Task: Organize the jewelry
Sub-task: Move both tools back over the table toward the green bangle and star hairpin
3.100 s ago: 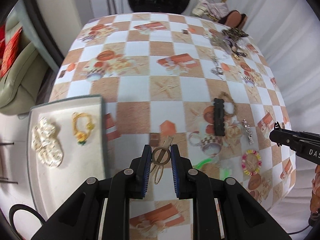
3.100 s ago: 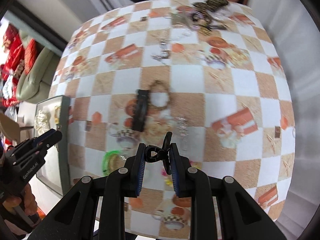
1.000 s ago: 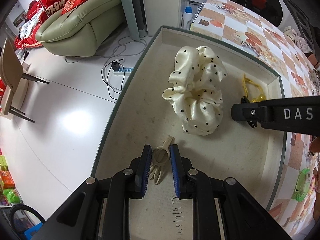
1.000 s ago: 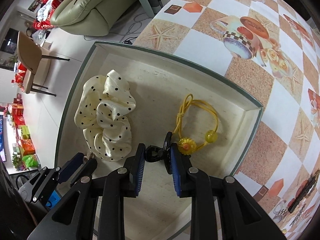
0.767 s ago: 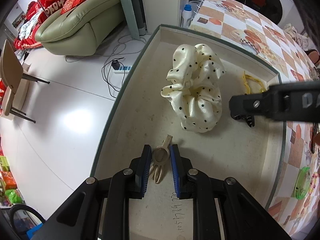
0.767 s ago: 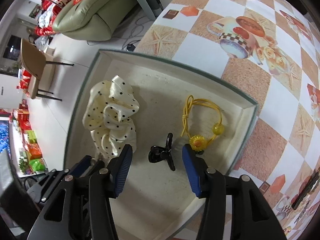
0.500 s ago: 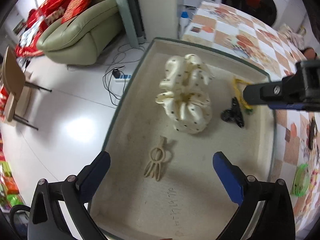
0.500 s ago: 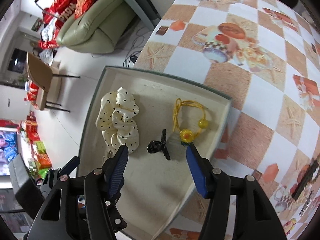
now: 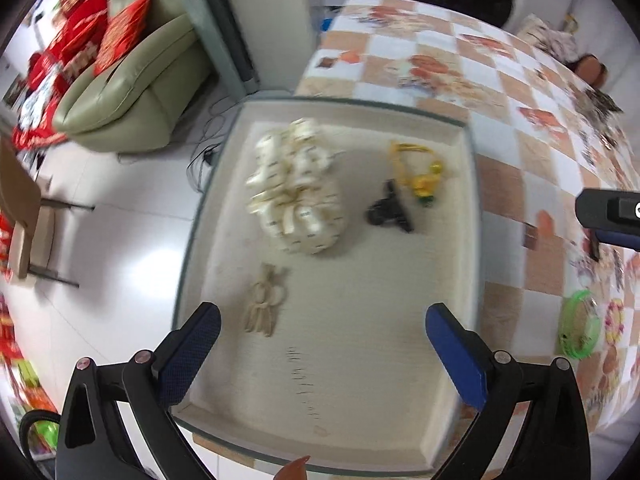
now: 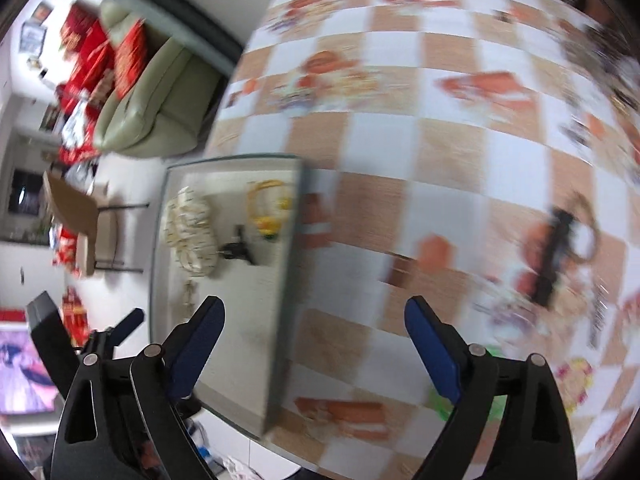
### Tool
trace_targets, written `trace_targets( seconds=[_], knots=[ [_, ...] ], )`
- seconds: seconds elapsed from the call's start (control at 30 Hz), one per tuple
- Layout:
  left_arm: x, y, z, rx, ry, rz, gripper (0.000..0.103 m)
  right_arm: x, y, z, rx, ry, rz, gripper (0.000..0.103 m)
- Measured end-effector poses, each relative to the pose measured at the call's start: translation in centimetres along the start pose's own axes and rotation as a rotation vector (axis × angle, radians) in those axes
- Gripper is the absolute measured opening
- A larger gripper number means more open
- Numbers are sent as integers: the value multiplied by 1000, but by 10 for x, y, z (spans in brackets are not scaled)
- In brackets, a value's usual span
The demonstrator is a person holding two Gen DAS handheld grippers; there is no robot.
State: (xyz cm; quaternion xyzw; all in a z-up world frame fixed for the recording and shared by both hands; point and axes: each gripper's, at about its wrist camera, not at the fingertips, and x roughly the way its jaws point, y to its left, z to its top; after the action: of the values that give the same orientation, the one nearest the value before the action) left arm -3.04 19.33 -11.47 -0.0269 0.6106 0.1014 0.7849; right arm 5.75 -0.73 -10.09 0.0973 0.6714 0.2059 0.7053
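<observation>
Low in both wrist frames: left gripper and right gripper spread wide, empty. Mid-frame, beige clip and black clip lying in tray. Best swung right toward black barrette on table, approached slowly, centred before closing.

I count four pieces in the one shallow beige tray: one cream polka-dot fabric scrunchie, one yellow elastic hair tie with a flower charm, one small black claw clip, one beige plastic hair clip. Out on the counter, I make out one green ring and one long black clip.
</observation>
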Motion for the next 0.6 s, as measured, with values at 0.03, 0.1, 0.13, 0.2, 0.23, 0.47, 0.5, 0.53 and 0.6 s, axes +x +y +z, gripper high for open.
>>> trace_targets(
  seconds=[0.03, 0.1, 0.13, 0.2, 0.23, 0.47, 0.5, 0.53, 0.6],
  knots=[
    [-3, -6, 1, 16, -4, -1, 103, -6, -10, -3, 15, -9, -7, 93],
    [-9, -22, 5, 51, -12, -9, 103, -18, -33, -12, 54, -26, -27, 93],
    [-12, -32, 8, 72, -15, -19, 103, -21, -41, -15, 74, -32, -34, 93],
    [-16, -47, 10, 102, -19, -34, 103, -32, -64, -24, 122, -48, -53, 93],
    [-19, -55, 12, 120, -21, -43, 103, -37, -74, -28, 141, -54, -60, 93],
    [-32, -119, 21, 235, -28, -104, 103, -69, -149, -66, 279, -81, -127, 93],
    [-32, -126, 22, 249, -26, -110, 103, -73, -162, -72, 303, -80, -143, 93],
    [-32, -136, 22, 266, -23, -116, 103, -75, -169, -75, 319, -78, -154, 93],
    [-31, -150, 21, 289, -18, -123, 103, -80, -188, -85, 357, -76, -179, 93]
  ],
)
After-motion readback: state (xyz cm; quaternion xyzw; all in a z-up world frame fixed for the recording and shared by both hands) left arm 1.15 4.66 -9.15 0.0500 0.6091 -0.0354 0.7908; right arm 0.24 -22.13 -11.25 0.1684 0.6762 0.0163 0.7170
